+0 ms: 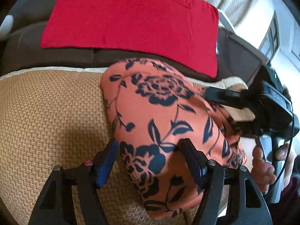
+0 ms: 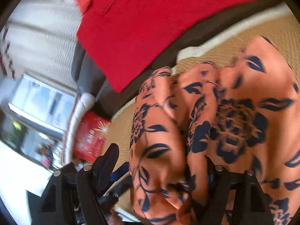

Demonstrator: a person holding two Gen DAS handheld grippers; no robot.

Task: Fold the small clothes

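An orange garment printed with dark navy flowers and leaves [image 1: 165,120] is seen lying folded into a rounded bundle on a tan woven mat [image 1: 46,112]. Behind it, a flat red cloth [image 1: 131,18] is spread over a dark brown cushioned seat [image 1: 24,52].

The left gripper [image 1: 151,161] is held above the near end of the garment with its jaws standing wide apart; the blue-padded fingers [image 1: 106,161] are not pressed on the fabric, and nothing is gripped.

The right gripper [image 2: 161,170] is likewise held with its jaws spread. Bunched folds of the garment [image 2: 215,131] lie between and around its fingers, but the view is blurred, so the cloth appears unclamped rather than pinched. In the left view, the right gripper [image 1: 223,110] is seen at the garment's far edge, grasped by a hand [image 1: 266,166].
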